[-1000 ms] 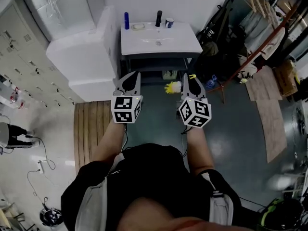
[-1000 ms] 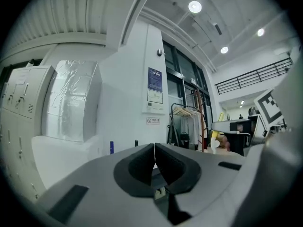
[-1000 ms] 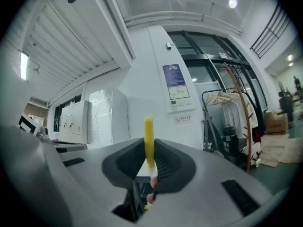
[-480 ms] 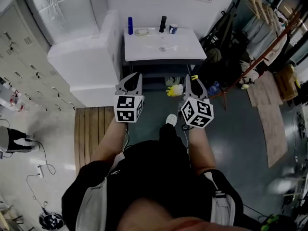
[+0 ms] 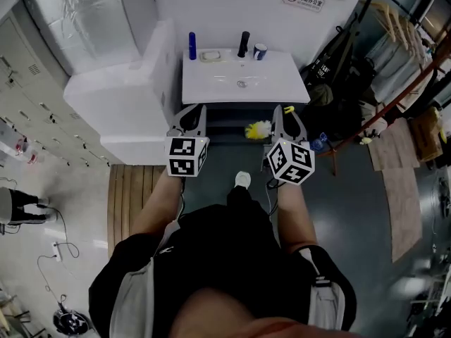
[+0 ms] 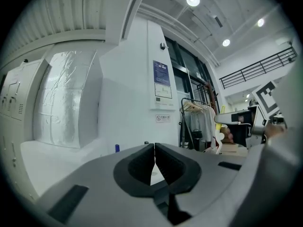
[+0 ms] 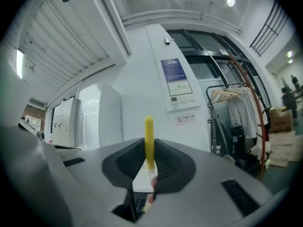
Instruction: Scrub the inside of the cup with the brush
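Note:
The cup (image 5: 260, 51), small and blue-and-white, stands at the back edge of a white washbasin (image 5: 282, 83) ahead of me. My right gripper (image 5: 286, 113) is level and short of the basin's front edge. It is shut on the brush (image 5: 257, 127), whose yellow bristle head sticks out to the left below the jaws. In the right gripper view the brush's yellow handle (image 7: 149, 138) rises between the pads of that gripper (image 7: 149, 163). My left gripper (image 5: 190, 115) is alongside, shut and empty; its pads meet in the left gripper view (image 6: 154, 159).
On the basin's back edge stand a blue bottle (image 5: 192, 46), a soap dish (image 5: 210, 55) and a dark tap (image 5: 244, 44). A large white unit (image 5: 120, 83) flanks the basin's left. Black bags (image 5: 331, 69) and a clothes rack (image 5: 398, 55) stand at the right. A wooden mat (image 5: 127, 189) lies on the floor at the left.
Both grippers have moved forward together toward the washbasin, which now sits closer and larger in the head view. The brush stays in the right gripper.

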Available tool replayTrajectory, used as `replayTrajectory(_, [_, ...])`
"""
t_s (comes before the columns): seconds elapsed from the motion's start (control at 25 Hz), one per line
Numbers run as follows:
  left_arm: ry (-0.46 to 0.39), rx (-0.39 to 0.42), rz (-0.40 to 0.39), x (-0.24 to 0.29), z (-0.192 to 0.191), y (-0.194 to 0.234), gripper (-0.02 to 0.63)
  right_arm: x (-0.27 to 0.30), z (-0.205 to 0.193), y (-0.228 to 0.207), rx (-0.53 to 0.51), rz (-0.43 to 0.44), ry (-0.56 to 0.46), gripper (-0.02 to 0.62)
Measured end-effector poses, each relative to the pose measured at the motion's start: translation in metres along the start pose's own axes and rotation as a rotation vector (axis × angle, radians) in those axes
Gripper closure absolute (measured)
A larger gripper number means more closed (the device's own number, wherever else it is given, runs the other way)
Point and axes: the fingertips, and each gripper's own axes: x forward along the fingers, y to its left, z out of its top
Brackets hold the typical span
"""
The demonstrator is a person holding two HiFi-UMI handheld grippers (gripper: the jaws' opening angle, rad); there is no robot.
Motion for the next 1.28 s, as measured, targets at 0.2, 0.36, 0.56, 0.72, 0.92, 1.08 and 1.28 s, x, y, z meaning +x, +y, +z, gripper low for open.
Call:
replayTrajectory(0.2, [0.011, 0.003, 0.026, 0.080, -0.004, 0.003, 0.591, 0.077, -0.012, -0.038, 0.027, 0.034, 0.018, 0.538])
replayTrajectory(0.36, [0.027, 0.026, 0.036, 0.155, -0.002, -0.002, 0.591, 0.145, -0.018, -0.076, 0.044, 0.053, 0.036, 0.538])
replayTrajectory(0.56, [0.057, 0.033, 0.025, 0.246, 0.003, -0.012, 0.591, 0.226, -0.020, -0.123, 0.054, 0.066, 0.059, 0.538])
replayTrajectory(0.72, [0.069, 0.032, 0.026, 0.310, 0.009, -0.013, 0.591, 0.280, -0.021, -0.151, 0.057, 0.088, 0.074, 0.538])
replayTrajectory(0.92, [0.082, 0.038, 0.029, 0.382, 0.011, -0.016, 0.591, 0.336, -0.031, -0.185, 0.062, 0.110, 0.101, 0.538])
replayTrajectory(1.08, [0.096, 0.028, 0.036, 0.426, 0.010, -0.017, 0.591, 0.374, -0.032, -0.204, 0.062, 0.126, 0.114, 0.538])
replayTrajectory(1.28, [0.144, 0.021, 0.026, 0.461, -0.004, -0.017, 0.591, 0.404, -0.042, -0.221, 0.080, 0.122, 0.147, 0.538])
